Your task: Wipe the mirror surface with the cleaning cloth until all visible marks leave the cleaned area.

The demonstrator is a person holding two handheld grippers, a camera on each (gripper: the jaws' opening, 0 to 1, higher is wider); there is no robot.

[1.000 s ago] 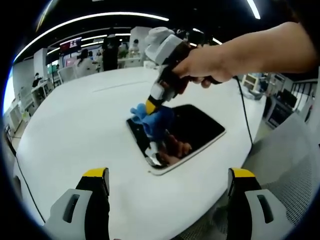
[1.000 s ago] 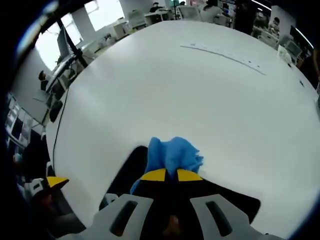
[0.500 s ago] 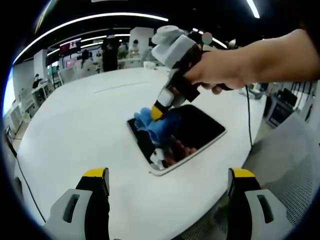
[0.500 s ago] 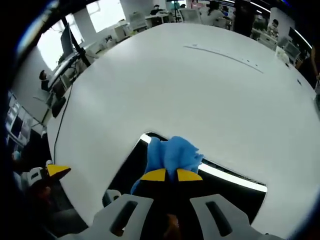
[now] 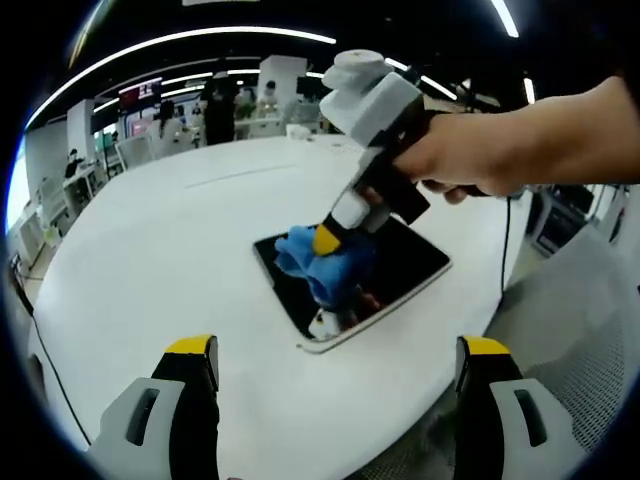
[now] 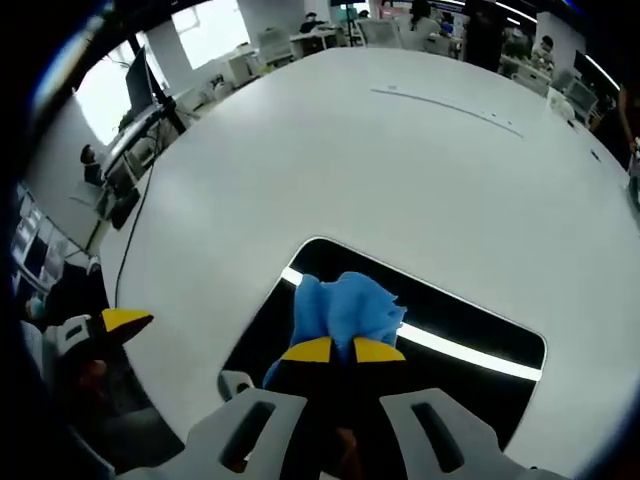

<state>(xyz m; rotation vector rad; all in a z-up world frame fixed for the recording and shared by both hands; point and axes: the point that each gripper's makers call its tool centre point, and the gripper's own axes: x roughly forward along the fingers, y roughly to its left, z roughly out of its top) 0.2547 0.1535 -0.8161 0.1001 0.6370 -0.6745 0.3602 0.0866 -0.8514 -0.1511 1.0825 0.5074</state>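
A rectangular, dark-glassed mirror with rounded corners and a pale rim (image 5: 400,262) was seen lying flat on the large white round surface (image 5: 150,250), close to the surface's near edge in the left gripper view. A crumpled blue cleaning cloth (image 5: 325,262) was pressed onto the glass, toward the mirror's left part in that view, and a reflection of the cloth and of the tool above it was visible in the glass just below. The right tool (image 5: 327,240), grey-bodied with yellow tips, was held by a person's hand (image 5: 450,165) and angled down onto the mirror; its jaws were closed tightly on the cloth.

In the right gripper view the same tool (image 6: 333,350) was seen from behind, its yellow tips pinched together with the blue cloth (image 6: 345,305) bunched out beyond them over the dark mirror (image 6: 470,320), across which a bright strip of reflected light ran. The white surface (image 6: 400,170) extended well beyond the mirror.

The left tool (image 5: 335,362) was held apart from the mirror, at the bottom of its own view, with its two yellow-tipped jaws spread wide and nothing between them.
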